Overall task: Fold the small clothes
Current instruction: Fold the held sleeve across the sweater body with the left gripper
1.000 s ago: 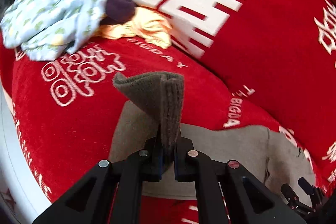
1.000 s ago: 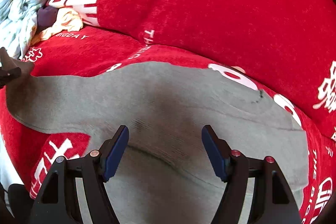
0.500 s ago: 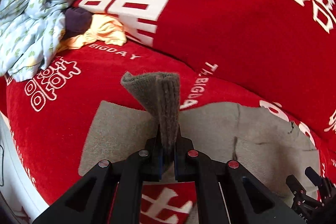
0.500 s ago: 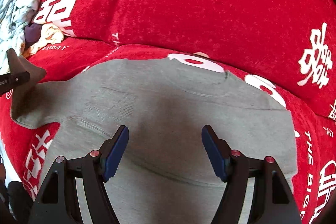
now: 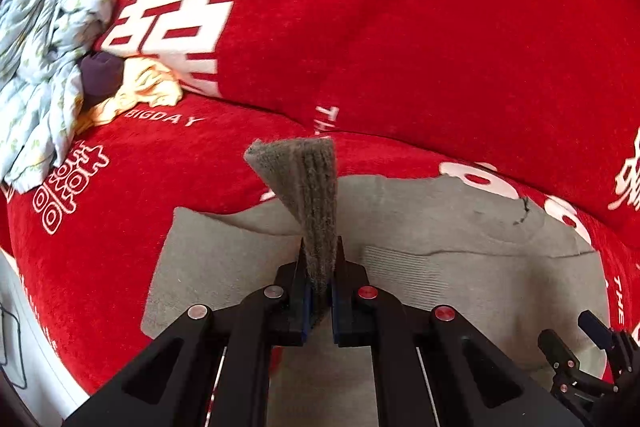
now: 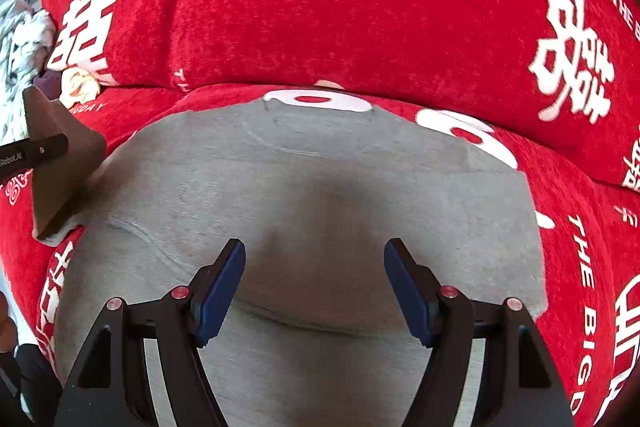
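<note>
Grey ribbed knit garment point(image 6: 328, 187) spread flat on red chenille sofa cover point(image 5: 400, 27). Left tool point(image 5: 320, 291) clenched on raised sleeve cuff point(image 5: 308, 195) at garment's left edge. Right tool point(image 6: 314, 279) spread wide, empty, hovering above garment's middle. Judged step: sleeve fold inward. Next: carry cuff across body, lay flat. Crumpled floral clothes pile point(image 5: 44, 67) well left of garment.

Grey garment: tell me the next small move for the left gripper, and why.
Probably carry the pinched sleeve end inward and lay it on the grey garment. The left gripper is shut on that raised end, while the body lies flat on the red sofa cover and the right gripper hangs open above it.
</note>
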Demonstrator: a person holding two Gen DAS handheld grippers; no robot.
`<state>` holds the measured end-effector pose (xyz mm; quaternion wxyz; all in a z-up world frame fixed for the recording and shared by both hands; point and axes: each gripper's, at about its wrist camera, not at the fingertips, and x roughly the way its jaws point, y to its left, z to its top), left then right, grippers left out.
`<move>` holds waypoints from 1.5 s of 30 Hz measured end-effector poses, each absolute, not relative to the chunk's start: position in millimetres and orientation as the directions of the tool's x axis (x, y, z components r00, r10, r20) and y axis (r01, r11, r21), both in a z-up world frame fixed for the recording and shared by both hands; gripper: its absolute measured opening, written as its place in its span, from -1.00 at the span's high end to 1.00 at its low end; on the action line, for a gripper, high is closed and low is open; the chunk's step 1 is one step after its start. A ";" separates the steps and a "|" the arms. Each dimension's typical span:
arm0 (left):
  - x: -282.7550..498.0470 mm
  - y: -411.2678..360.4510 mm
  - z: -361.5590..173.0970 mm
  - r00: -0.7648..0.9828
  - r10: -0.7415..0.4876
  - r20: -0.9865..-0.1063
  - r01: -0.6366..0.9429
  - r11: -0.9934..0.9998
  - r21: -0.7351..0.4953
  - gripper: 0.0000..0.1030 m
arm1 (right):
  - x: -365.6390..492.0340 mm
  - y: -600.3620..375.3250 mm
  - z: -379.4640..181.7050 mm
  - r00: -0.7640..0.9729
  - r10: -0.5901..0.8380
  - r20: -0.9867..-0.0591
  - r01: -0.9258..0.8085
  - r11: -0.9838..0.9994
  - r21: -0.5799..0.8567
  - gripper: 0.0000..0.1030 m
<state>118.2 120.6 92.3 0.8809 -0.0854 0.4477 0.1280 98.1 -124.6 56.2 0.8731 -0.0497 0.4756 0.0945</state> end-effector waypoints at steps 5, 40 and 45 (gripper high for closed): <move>124.6 85.6 93.8 0.569 0.143 -0.810 -0.263 0.965 -0.015 0.85 | 94.6 -151.5 55.3 0.538 0.119 -0.835 -0.185 0.982 0.021 -0.46; 135.0 -114.3 103.0 0.600 0.063 -0.797 0.002 0.997 0.080 0.85 | 80.5 -277.8 48.8 0.575 0.111 -0.811 -0.045 0.993 0.105 -0.46; 134.6 -130.7 99.2 0.588 0.033 -0.808 0.023 0.998 0.057 0.85 | 77.6 -284.7 49.2 0.582 0.113 -0.805 -0.040 0.993 0.111 -0.46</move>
